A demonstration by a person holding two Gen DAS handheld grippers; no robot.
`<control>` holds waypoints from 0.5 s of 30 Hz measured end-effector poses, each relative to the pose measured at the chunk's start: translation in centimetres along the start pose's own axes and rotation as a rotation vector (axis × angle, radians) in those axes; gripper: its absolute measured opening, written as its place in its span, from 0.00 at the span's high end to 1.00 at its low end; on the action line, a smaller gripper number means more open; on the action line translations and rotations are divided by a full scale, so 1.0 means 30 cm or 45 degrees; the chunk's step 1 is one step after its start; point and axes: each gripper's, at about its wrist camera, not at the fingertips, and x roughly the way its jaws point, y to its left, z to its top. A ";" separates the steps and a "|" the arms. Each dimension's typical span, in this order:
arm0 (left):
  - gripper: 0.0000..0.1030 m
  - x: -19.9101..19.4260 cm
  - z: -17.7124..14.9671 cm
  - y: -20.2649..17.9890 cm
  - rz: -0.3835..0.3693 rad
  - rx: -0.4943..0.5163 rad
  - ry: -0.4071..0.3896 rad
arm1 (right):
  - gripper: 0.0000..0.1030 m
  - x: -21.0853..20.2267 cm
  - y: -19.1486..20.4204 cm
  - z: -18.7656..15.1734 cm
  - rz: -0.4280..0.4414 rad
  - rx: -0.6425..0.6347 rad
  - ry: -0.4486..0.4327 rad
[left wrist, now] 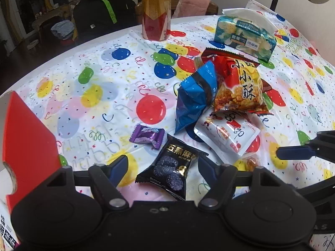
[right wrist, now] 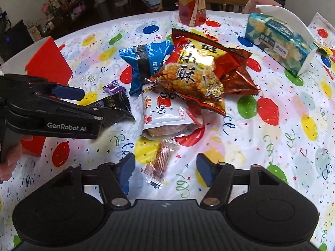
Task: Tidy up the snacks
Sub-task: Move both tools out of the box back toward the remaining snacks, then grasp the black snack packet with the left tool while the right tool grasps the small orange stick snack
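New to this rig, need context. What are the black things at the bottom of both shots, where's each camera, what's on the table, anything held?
These are hand-held two-finger grippers, no robot arm. Each picture comes from a fisheye camera on one gripper, looking along its blue-padded fingers.

The left gripper is open around a black foil snack packet, not yet closed on it. The right gripper is open over a small clear-wrapped brown snack. Nothing is held.

On the balloon-print tablecloth lie a purple wrapped candy, a blue foil bag, a red-and-yellow crisp bag, a white pouch, a red cardboard box, a tissue pack and an orange drink bottle.

Bottle (left wrist: pixel 156 10) top beyond frame edge
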 end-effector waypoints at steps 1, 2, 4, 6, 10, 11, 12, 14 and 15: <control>0.34 0.003 -0.001 -0.001 -0.008 0.002 0.004 | 0.43 0.006 0.003 0.002 0.003 -0.001 0.003; 0.36 0.007 -0.001 -0.001 -0.018 0.004 0.009 | 0.45 0.012 0.006 0.005 0.004 -0.002 0.007; 0.46 0.016 0.000 -0.002 -0.030 0.005 0.024 | 0.52 0.025 0.014 0.008 0.000 -0.006 0.018; 0.51 0.023 0.002 -0.001 -0.041 0.002 0.034 | 0.55 0.035 0.023 0.010 -0.003 -0.015 0.027; 0.60 0.024 0.001 0.003 -0.063 -0.013 0.039 | 0.67 0.043 0.041 0.010 -0.012 -0.037 0.040; 0.61 0.024 0.001 0.005 -0.066 -0.019 0.041 | 0.69 0.044 0.043 0.010 -0.014 -0.039 0.041; 0.62 0.023 -0.001 0.006 -0.071 -0.024 0.041 | 0.70 0.045 0.046 0.009 -0.021 -0.043 0.042; 0.63 0.019 -0.004 0.007 -0.067 -0.029 0.041 | 0.77 0.047 0.051 0.006 -0.035 -0.049 0.049; 0.63 0.017 -0.007 0.007 -0.064 -0.031 0.042 | 0.78 0.048 0.051 0.005 -0.037 -0.045 0.052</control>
